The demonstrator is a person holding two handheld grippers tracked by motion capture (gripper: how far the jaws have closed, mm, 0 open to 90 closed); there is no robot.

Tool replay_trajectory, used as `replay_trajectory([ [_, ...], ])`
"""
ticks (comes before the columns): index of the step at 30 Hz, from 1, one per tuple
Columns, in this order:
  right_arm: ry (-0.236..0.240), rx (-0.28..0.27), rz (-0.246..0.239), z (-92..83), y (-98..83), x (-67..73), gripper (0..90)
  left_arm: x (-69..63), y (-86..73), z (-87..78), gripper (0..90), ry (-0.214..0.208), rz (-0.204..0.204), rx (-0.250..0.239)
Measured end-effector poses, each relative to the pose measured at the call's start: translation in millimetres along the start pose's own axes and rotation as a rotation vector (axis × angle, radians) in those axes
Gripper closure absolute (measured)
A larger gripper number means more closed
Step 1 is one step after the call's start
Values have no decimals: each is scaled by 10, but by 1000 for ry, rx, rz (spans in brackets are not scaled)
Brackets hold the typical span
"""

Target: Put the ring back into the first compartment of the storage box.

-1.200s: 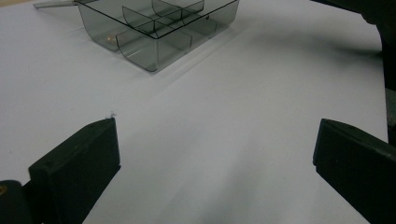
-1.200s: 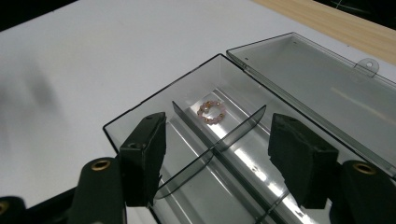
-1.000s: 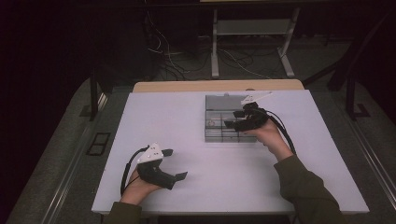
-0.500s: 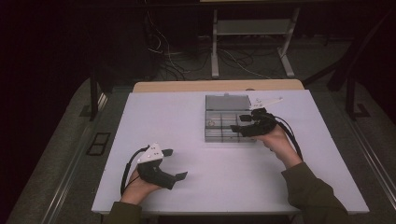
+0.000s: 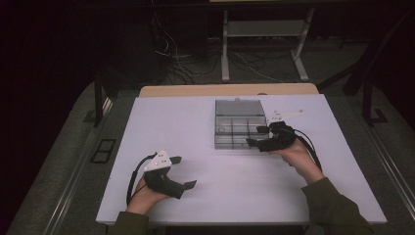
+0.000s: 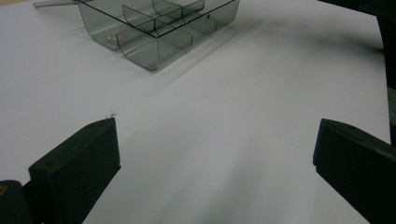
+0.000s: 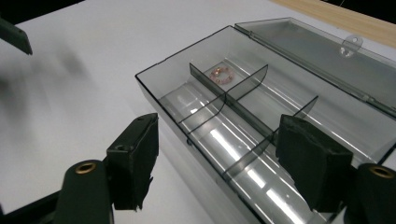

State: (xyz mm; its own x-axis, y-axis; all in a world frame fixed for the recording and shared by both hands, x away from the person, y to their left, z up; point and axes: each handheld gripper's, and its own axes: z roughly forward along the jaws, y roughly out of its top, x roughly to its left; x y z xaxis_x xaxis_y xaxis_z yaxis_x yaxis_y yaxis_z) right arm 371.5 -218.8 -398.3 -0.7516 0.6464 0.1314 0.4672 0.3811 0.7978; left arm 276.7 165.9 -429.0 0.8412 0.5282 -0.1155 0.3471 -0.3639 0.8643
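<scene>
Right gripper [image 5: 257,136], jaws apart and just opening with nothing between them, hangs at the near right edge of the open compartment box [image 5: 230,139]; left gripper [image 5: 182,172], jaws wide and empty, rests well apart on the white table [image 5: 195,122]; right gripper view reveals a small ring [image 7: 221,74] in a far compartment.

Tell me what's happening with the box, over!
Left gripper open, empty, parked on the table. Right gripper open, just widened, empty, at the box. Lid open, small ring inside. Nothing blocking.
</scene>
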Motion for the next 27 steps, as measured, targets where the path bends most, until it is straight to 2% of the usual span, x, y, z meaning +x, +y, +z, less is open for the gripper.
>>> replay_trajectory([
  [8,-12,-4,1,-91,-149,24,286,-2,2,3,0,-1,2,-3],
  [18,-24,-40,11,-250,-316,39,270,-1,2,4,0,-1,0,-3],
  [27,-33,-37,10,-341,-456,87,257,1,7,5,0,-2,6,5],
])
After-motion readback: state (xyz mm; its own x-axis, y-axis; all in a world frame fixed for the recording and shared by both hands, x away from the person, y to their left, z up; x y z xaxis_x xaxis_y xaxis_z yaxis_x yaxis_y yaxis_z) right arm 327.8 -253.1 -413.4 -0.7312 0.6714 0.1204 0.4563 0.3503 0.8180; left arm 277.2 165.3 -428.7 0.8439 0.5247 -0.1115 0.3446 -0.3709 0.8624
